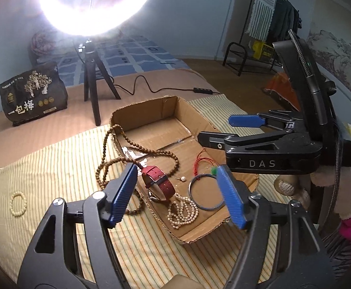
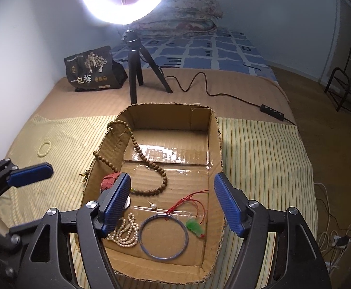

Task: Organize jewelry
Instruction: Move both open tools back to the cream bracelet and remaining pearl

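Cardboard box (image 2: 214,130) on striped bed cover — holding wooden bead strand (image 2: 151,166) draped over its wall, red-strap watch (image 1: 159,180), pearl necklace (image 2: 126,234), blue bangle (image 2: 164,237), green pendant (image 2: 194,227), left gripper (image 1: 178,195) and right gripper (image 2: 172,203) both spread apart, empty, pearl bracelet (image 1: 18,203) lying apart on cover.

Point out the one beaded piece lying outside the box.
The small cream bead bracelet, alone on the striped cloth; the other strands touch the cardboard box.
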Demonstrator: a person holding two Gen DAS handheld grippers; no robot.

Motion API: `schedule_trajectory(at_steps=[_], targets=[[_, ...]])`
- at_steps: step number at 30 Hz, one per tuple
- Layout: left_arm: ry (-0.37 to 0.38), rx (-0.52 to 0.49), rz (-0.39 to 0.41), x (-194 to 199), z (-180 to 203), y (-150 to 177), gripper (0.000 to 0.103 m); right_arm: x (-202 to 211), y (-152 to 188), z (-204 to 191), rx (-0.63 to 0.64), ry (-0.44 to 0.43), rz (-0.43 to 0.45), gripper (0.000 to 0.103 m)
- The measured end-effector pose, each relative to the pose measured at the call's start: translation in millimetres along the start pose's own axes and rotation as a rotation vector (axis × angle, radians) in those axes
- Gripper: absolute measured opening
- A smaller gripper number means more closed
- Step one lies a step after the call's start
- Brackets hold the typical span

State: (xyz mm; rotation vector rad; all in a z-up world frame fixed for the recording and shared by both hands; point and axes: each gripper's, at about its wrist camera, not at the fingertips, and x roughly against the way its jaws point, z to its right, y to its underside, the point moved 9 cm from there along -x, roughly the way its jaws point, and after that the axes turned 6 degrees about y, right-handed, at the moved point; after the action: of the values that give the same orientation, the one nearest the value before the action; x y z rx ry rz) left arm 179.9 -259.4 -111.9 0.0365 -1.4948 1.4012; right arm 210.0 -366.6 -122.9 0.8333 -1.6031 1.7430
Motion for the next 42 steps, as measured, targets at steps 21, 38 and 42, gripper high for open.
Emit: schedule_trajectory(at_steps=[21, 38, 42], targets=[[-0.064, 0.0, -0.006, 40.5, -39.1, 18.7, 0.072, 8.4, -10.6, -19.1, 0.004, 0.004, 0.025, 0.078], [-0.237, 0.198, -0.004, 107.3, -191.2, 53.4, 0.072, 10.0, -22.1, -94.4, 0.065, -0.084, 0.059, 0.079], [-0.282, 0.256, -0.004, 117.5, -229.7, 63.1, 0.072, 9.1, -19.2, -122.7, 0.097, -0.13, 0.058, 0.079]])
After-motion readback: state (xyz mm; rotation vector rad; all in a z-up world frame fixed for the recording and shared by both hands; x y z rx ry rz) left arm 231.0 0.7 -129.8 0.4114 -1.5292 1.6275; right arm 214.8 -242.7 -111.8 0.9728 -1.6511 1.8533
